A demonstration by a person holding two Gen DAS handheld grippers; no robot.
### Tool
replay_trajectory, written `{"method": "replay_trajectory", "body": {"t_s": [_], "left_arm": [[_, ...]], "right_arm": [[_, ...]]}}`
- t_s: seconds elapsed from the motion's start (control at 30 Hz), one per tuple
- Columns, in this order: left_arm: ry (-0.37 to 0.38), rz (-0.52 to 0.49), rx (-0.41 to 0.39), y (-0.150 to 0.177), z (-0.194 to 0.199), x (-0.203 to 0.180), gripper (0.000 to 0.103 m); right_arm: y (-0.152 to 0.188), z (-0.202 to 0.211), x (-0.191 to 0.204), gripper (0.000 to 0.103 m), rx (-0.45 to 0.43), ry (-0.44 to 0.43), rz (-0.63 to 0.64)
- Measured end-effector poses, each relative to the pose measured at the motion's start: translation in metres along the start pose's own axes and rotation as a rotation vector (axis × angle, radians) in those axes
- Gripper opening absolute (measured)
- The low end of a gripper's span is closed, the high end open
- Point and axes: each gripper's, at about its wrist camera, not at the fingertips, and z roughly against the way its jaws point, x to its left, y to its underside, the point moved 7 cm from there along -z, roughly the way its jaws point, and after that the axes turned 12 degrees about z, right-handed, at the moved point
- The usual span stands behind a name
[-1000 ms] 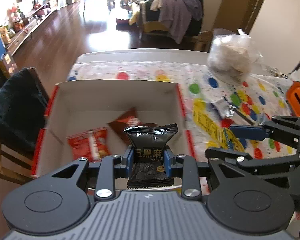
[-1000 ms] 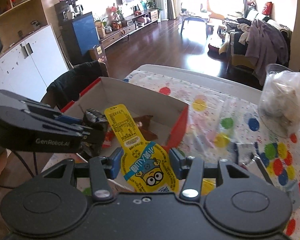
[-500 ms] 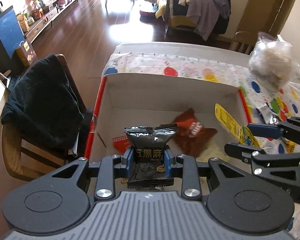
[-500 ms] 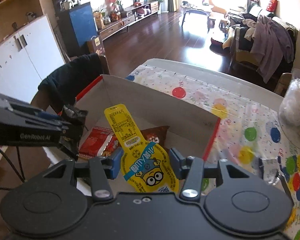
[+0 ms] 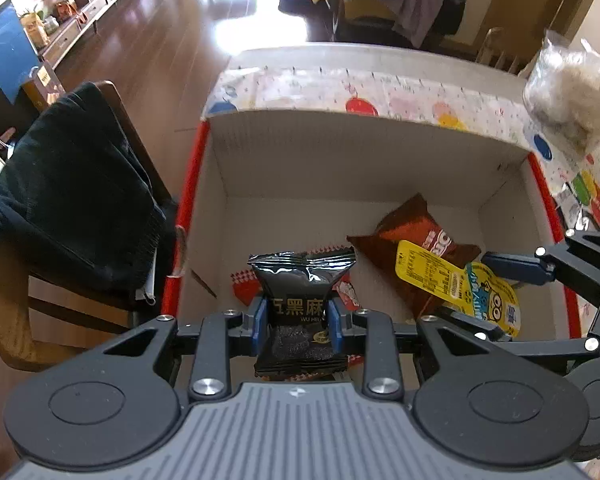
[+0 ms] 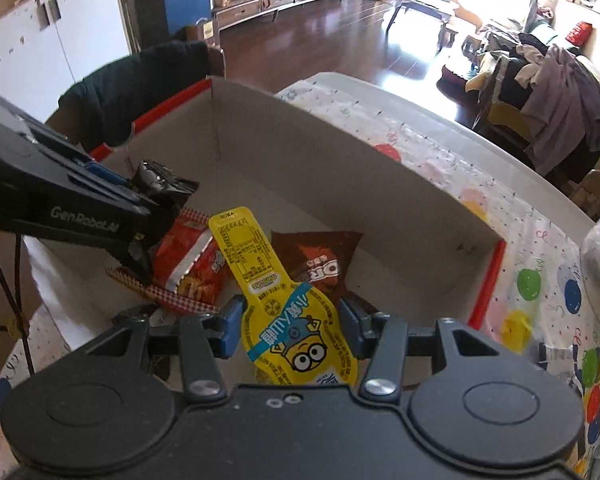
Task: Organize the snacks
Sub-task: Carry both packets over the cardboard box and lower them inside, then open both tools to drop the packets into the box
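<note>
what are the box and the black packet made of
Box: looks like cardboard, matte pale inside with red outer edges; folded corner creases show. Black packet, held in the left gripper: probably glossy plastic or foil film; it crinkles, catches highlights, and has a serrated sealed top.

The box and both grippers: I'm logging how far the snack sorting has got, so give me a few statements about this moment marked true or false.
1. The left gripper is shut on a black packet. True.
2. The right gripper is open and holds nothing. False: it is shut on a yellow packet.
3. A brown packet lies in the box. True.
4. The box has no snacks lying in it yet. False: the brown packet and a red packet lie inside.
5. Both held packets are over the box. True.
6. The black packet lies flat on the tablecloth. False: it is held upright between the left fingers.
</note>
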Motion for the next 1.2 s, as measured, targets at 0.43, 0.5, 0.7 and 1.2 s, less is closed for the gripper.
{"method": "replay_trajectory", "body": {"t_s": [0.43, 0.5, 0.7, 1.2], "left_arm": [[-0.017, -0.065, 0.016, 0.003, -0.009, -0.013, 0.030], [-0.024, -0.068, 0.013, 0.004, -0.008, -0.013, 0.030], [-0.026, -0.049, 0.001, 0.004, -0.003, -0.010, 0.030], [0.030, -0.055, -0.092, 0.012, 0.047, -0.018, 0.047]], "right_arm": [[0.007, -0.011, 0.001, 0.053, 0.029, -0.020, -0.011], [0.008, -0.009, 0.000, 0.056, 0.023, -0.017, -0.013], [0.009, 0.004, -0.004, 0.062, -0.005, -0.030, -0.040], [0.013, 0.064, -0.015, 0.069, -0.115, -0.045, -0.128]]}}
